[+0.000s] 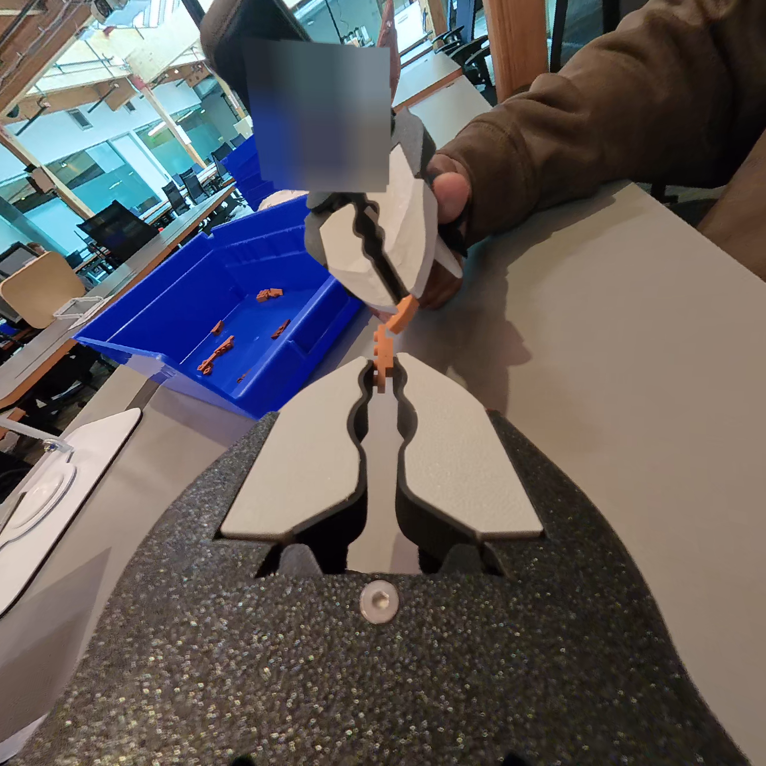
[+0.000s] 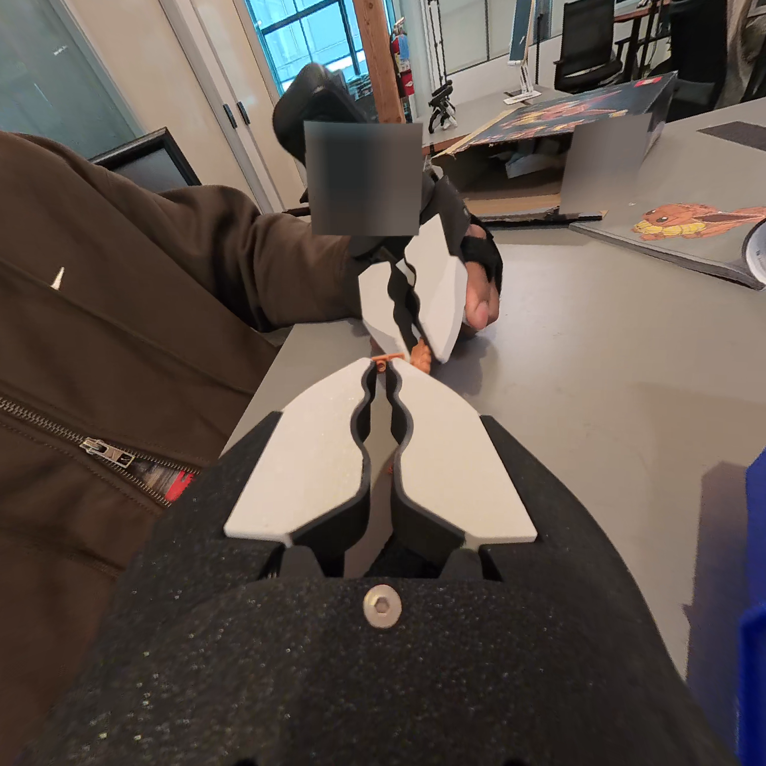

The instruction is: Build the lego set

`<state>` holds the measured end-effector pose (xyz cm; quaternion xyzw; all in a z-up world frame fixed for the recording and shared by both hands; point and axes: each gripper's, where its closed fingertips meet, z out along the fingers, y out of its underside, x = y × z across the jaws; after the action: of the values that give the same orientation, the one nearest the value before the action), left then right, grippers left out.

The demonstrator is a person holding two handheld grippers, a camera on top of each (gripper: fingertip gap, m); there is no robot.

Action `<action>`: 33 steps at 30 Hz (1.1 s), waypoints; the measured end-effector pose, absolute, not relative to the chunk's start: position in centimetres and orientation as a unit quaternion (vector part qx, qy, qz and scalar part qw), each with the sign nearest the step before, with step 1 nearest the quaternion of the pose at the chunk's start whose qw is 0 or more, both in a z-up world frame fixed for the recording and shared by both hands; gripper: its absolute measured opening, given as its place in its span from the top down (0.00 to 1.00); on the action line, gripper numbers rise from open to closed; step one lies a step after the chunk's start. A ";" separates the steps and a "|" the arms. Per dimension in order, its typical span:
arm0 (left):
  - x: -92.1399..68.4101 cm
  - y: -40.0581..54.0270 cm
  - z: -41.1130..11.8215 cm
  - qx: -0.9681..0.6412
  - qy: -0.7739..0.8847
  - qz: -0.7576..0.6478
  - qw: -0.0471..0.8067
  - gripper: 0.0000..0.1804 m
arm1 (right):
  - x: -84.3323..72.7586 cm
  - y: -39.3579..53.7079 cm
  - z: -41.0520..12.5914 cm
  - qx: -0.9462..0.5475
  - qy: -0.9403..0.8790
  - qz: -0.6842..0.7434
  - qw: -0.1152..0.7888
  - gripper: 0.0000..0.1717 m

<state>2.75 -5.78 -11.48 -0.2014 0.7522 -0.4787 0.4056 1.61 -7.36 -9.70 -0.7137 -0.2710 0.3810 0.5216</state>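
Left wrist view: we are clamping our left gripper (image 1: 383, 371) on an orange brick strip (image 1: 384, 352), our right gripper (image 1: 404, 298) pinching an orange plate (image 1: 404, 315), blue bin (image 1: 174, 298) beside.

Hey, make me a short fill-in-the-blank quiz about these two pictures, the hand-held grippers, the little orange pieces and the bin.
1. Each hand-held gripper, left and right, pinches a small toy brick piece coloured ____.
2. The loose brick pieces lie inside a plastic bin coloured ____.
3. The person's sleeve is coloured ____.
4. The bin stands on a ____ table.

Missing words: orange; blue; brown; grey
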 end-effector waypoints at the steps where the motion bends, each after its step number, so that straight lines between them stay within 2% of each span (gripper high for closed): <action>1: 2.8 -5.7 -11.3 -0.202 0.749 -0.482 0.408 0.95 | 1.5 -7.4 -9.8 -0.714 -0.275 0.379 0.520 0.98; 33: 2.3 -6.1 -10.5 -0.183 0.739 -0.494 0.420 0.95 | 2.5 -7.0 -8.9 -0.701 -0.259 0.371 0.551 1.00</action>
<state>2.34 -6.14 -10.51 -0.1831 0.7388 -0.4945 0.4196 2.51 -7.01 -8.86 -0.7010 -0.2594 0.3709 0.5511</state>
